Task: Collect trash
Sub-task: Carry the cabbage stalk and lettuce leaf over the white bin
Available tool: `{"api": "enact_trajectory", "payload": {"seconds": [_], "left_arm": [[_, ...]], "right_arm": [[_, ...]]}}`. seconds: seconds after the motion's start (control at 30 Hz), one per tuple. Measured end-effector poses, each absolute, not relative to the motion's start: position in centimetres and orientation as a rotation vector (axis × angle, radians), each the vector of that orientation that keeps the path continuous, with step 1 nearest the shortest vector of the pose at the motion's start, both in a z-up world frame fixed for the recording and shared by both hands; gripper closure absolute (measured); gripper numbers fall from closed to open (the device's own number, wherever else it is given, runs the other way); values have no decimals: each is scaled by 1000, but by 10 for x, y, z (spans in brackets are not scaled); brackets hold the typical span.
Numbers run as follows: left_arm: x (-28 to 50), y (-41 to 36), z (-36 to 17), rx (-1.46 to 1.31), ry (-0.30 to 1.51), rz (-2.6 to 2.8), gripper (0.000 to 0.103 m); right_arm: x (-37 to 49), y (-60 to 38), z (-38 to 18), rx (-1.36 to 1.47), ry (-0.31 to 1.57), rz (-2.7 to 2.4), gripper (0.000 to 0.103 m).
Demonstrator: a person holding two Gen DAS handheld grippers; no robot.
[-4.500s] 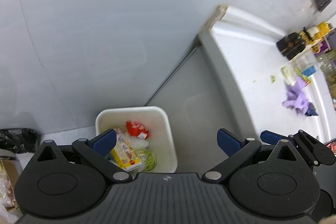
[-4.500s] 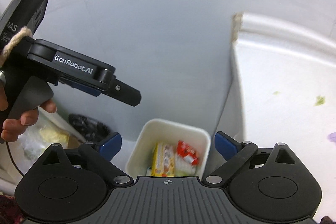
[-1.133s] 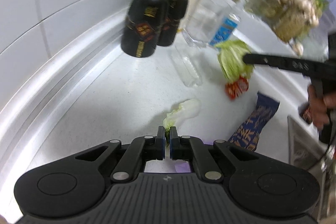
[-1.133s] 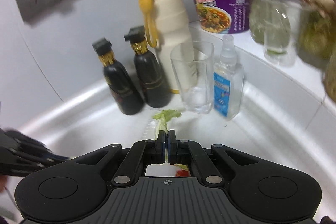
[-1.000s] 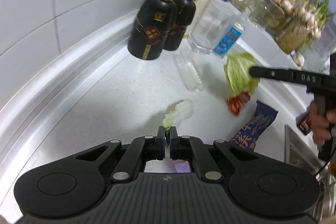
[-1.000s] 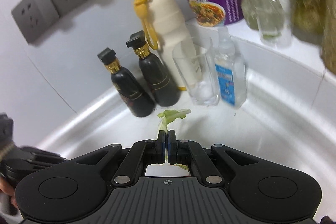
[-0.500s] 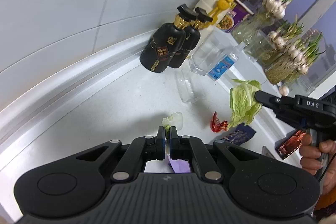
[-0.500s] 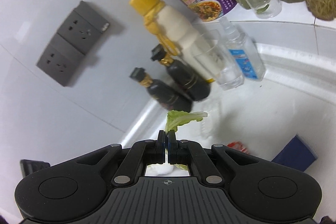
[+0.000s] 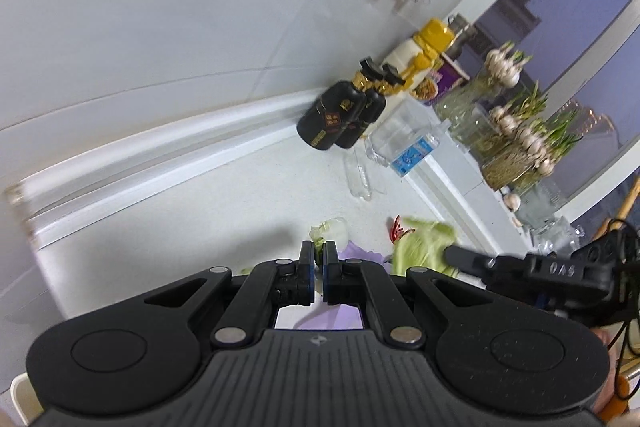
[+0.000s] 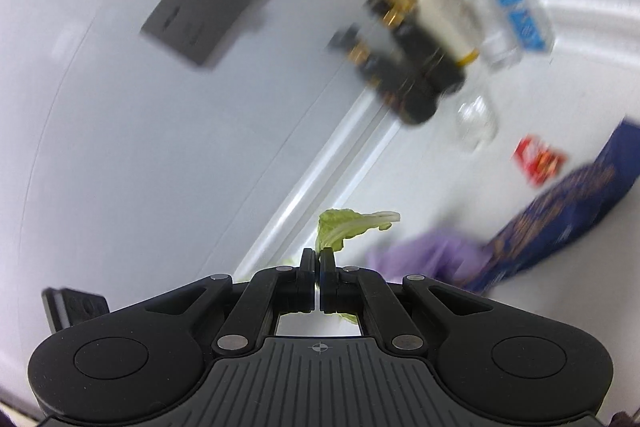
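Note:
My left gripper is shut on a small pale lettuce scrap that sticks up past its tips, held above the white counter. My right gripper is shut on a bigger green lettuce leaf; in the left wrist view that leaf hangs from the right gripper's black finger. On the counter lie a crumpled purple wrapper, a dark blue snack packet and a red wrapper. A white bin corner shows at the lower left.
Two black bottles, a yellow-capped white bottle, a clear glass, a small blue-labelled bottle and a purple noodle cup stand at the wall. A clear wrapper lies on the counter. Jars of sprouting garlic line the sill.
Both grippers have pulled back and up from the bottles, rolling as they went, each still carrying its lettuce. The counter's left end and a bin corner have come into the left wrist view.

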State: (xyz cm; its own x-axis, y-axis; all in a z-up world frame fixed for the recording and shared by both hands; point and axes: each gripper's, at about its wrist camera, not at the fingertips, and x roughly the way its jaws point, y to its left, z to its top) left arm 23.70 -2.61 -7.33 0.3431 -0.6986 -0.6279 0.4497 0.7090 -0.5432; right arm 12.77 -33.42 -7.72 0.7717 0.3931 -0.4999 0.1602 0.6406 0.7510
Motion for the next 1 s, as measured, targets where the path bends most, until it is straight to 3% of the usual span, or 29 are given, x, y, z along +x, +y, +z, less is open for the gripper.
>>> {"api": "enact_trajectory", "payload": {"seconds": [0.37, 1.0], "left_arm": [[199, 46, -69, -404, 908, -663, 100], [140, 141, -112, -504, 963, -431, 100]], "right_arm": [[124, -240, -87, 836, 798, 292, 103], [143, -151, -116, 765, 967, 425, 103]]}}
